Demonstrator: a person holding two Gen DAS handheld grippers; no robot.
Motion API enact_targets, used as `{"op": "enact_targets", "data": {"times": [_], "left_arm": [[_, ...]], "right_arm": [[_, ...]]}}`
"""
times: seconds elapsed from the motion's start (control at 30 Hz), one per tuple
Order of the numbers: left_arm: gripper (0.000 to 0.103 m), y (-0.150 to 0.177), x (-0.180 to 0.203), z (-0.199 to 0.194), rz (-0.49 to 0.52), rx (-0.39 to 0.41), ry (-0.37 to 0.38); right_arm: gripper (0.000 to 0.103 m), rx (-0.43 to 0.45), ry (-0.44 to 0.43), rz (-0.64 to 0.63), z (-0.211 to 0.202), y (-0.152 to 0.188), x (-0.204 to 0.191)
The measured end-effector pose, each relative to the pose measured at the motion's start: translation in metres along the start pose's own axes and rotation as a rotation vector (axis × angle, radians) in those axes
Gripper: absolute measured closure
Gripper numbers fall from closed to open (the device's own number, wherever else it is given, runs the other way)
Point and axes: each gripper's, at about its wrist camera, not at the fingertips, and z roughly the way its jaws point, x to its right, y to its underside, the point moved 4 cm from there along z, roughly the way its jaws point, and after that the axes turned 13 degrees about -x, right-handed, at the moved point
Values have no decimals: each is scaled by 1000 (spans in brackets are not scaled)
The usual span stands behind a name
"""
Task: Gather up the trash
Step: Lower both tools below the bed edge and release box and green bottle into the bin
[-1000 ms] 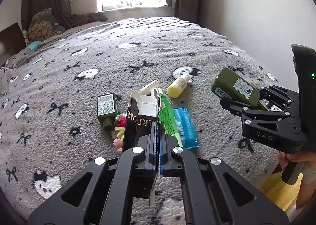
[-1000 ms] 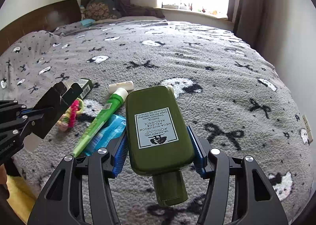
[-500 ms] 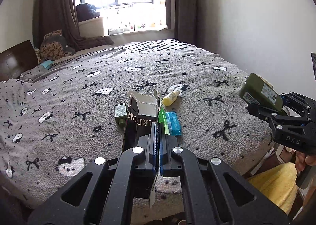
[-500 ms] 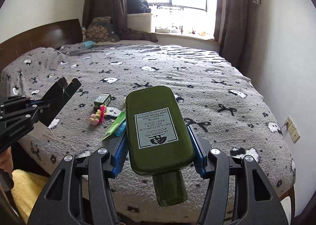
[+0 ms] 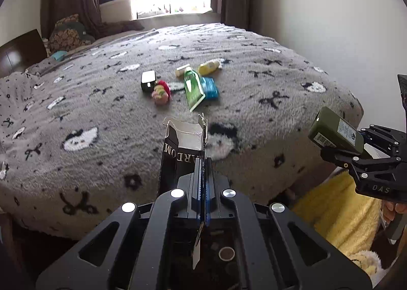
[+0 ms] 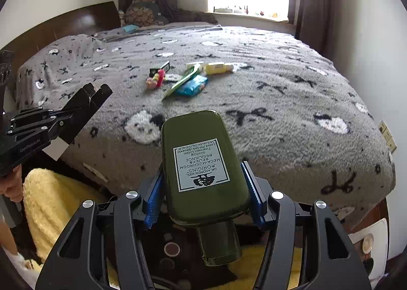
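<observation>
My left gripper (image 5: 203, 170) is shut on a torn black carton (image 5: 182, 147), held off the bed's near edge; it also shows in the right wrist view (image 6: 84, 104). My right gripper (image 6: 203, 188) is shut on an olive green lotion bottle (image 6: 201, 160), cap toward me, also seen at the right in the left wrist view (image 5: 333, 132). On the bed lie a green tube (image 5: 193, 88), a blue packet (image 5: 209, 88), a yellow bottle (image 5: 208, 67), a small dark green box (image 5: 148, 80), a pink-red toy (image 5: 160, 91) and a white tube (image 5: 182, 70).
The grey patterned bed cover (image 5: 254, 91) fills the middle. A yellow fluffy rug (image 5: 338, 213) lies on the floor beside the bed. A white tray (image 6: 371, 244) sits on the floor at the right. Wall at right, headboard (image 6: 63, 25) at left, window behind.
Both grippers have pulled back and down from the bed with their loads. The items on the bed now look farther away, and the rug and floor show.
</observation>
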Motion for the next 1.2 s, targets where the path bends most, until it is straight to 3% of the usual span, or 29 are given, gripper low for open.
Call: {"op": "enact_targets", "data": {"times": [0.33, 0.83, 1.2], "left_arm": [[102, 69, 13, 66, -25, -227, 76], [102, 139, 17, 168, -52, -536, 143], [101, 154, 25, 193, -50, -631, 195]], "right_arm": [[46, -233, -83, 45, 72, 51, -13], [46, -467, -144, 94, 152, 89, -22], [46, -564, -151, 67, 184, 89, -28]]}}
